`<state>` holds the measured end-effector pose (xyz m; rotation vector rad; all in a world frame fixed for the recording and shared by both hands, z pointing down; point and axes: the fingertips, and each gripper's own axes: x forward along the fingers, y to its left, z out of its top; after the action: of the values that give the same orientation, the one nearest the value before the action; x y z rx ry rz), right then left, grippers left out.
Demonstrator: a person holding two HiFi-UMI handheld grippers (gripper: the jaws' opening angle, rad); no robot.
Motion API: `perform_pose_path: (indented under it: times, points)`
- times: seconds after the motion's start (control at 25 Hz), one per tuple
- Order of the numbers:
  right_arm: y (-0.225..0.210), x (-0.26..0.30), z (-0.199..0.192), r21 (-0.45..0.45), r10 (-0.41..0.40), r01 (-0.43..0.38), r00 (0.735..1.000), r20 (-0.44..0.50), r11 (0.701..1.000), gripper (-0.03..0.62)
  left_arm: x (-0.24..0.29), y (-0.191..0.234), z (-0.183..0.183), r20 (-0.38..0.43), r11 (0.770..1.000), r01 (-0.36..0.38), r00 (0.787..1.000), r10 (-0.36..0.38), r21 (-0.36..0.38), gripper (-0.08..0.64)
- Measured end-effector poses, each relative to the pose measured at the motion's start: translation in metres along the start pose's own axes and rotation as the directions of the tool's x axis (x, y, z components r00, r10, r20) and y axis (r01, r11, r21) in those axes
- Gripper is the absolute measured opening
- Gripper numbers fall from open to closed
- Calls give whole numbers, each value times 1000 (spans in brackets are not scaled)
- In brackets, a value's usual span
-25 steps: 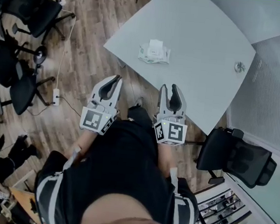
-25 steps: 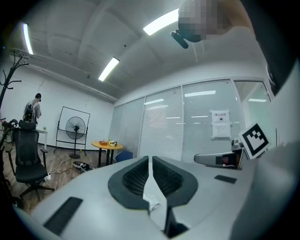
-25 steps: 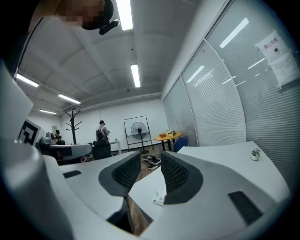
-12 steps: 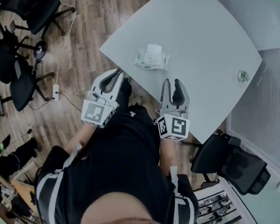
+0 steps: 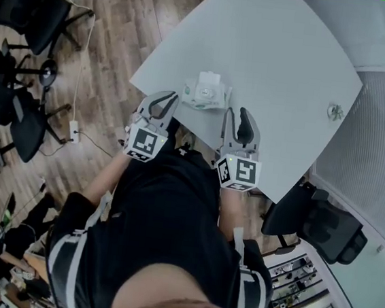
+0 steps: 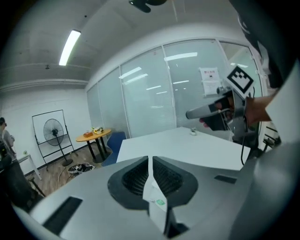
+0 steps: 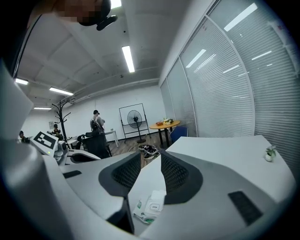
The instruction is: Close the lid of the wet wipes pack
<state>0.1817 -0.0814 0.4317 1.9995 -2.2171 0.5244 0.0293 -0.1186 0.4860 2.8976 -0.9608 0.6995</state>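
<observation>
wipes: wet wipes pack [image 5: 203,95] is parked on table [image 5: 284,64] near the front edge, lid [image 5: 209,80] probably flipped up
left gripper [image 5: 165,100]: held just beside the pack, jaws squeezed to a mere slit
right gripper [image 5: 238,115]: held over the table edge, jaws parted narrowly

Even ceiling striplight glow, dim head view — fisheye-warped, vignetted edges

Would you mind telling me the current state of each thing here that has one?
Wipes pack: lying flat on the table, not gripped.
Lid: flipped open.
Left gripper: fingers together, holding nothing.
Right gripper: fingers apart, holding nothing.
</observation>
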Motion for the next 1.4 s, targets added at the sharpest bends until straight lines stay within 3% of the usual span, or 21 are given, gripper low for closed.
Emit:
perform_pose_path:
  times: [0.2,0.36,0.48,0.68,1.0,1.2,1.32,1.4]
  points:
    - [-8,46,-7,-6,-5,5,999,-36,1000,149,60,3,-64,-178,983,132,978,-108,128,52]
    - [-15,70,-19,1,-4,4,997,-76,1000,149,96,-15,-121,-321,946,295,916,-240,133,97]
    - [-19,85,-28,3,0,1,994,-110,1000,149,118,-23,-150,-396,911,383,868,-299,151,118]
    - [-21,111,-49,-1,7,-7,984,-176,1000,149,143,-30,-188,-494,854,489,795,-352,178,121]
    - [-37,143,-78,-23,22,-29,963,-267,999,149,168,-42,-222,-570,803,565,730,-378,191,121]
    - [-44,166,-100,-48,80,-105,927,-366,993,149,172,-43,-227,-581,792,596,695,-424,135,121]
    - [-46,182,-115,-69,134,-183,886,-445,981,149,173,-42,-226,-595,783,609,678,-431,127,121]
    - [-46,192,-129,-78,182,-254,844,-505,964,149,174,-43,-228,-604,775,620,666,-438,122,121]
